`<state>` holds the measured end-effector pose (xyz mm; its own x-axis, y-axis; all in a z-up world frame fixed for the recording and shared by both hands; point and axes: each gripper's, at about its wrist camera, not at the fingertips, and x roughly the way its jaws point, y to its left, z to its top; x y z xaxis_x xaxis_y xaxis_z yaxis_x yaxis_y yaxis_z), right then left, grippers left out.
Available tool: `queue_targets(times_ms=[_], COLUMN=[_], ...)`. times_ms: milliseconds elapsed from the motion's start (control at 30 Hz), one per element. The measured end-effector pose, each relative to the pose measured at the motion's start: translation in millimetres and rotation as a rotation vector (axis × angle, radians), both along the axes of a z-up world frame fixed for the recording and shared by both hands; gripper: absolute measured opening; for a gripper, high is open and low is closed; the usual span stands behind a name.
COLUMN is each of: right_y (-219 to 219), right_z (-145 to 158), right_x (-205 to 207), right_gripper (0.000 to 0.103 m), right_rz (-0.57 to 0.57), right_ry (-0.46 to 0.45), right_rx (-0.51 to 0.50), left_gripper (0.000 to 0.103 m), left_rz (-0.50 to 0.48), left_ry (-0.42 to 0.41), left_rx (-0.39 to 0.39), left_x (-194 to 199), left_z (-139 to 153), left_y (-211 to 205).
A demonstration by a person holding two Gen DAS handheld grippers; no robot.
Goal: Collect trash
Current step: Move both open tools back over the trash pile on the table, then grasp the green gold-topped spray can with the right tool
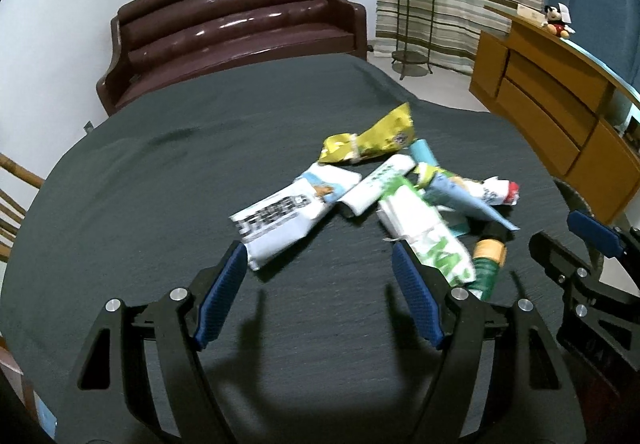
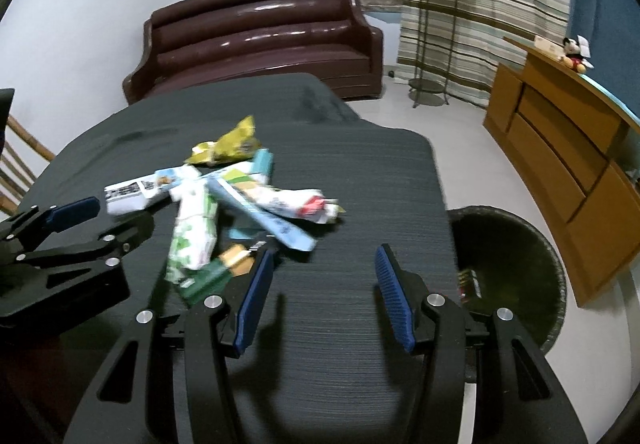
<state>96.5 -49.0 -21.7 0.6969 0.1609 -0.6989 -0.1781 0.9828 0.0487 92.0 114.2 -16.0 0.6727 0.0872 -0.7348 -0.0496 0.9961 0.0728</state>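
Wrappers (image 1: 360, 199) lay heaped on the dark tablecloth (image 1: 160, 183), just ahead of the left gripper (image 1: 320, 292) and ahead-left of the right gripper (image 2: 324, 292) (both parted, empty). Likely light, crinkly, slippery; pinch a flat end. Bin (image 2: 532, 244) beside right claw.

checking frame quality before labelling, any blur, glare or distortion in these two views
Left wrist view: the wrapper pile is smeared by motion, glare streaks the brown sofa, and fisheye bends the wooden cabinet. Right wrist view: the wrappers are blurred too, the table cloth shows streaking, and the right gripper casts soft shadows.
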Motion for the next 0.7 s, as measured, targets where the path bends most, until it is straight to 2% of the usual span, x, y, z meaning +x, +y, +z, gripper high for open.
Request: queue_targets(times_ms=[400, 700], right_y=[40.6, 42.6], right_z=[-3.0, -7.0], right_x=[-4.9, -1.0], right_gripper=[0.056, 0.058], right_rz=[0.064, 0.011], right_ry=[0.035, 0.063], right_rx=[0.007, -0.053], left_gripper=[0.073, 0.073], left_rz=[0.035, 0.028], left_ry=[0.007, 0.002], left_rx=[-0.02, -0.049], left_x=[-7.9, -8.6], left_z=[-4.1, -4.6], left_y=[30.9, 36.1])
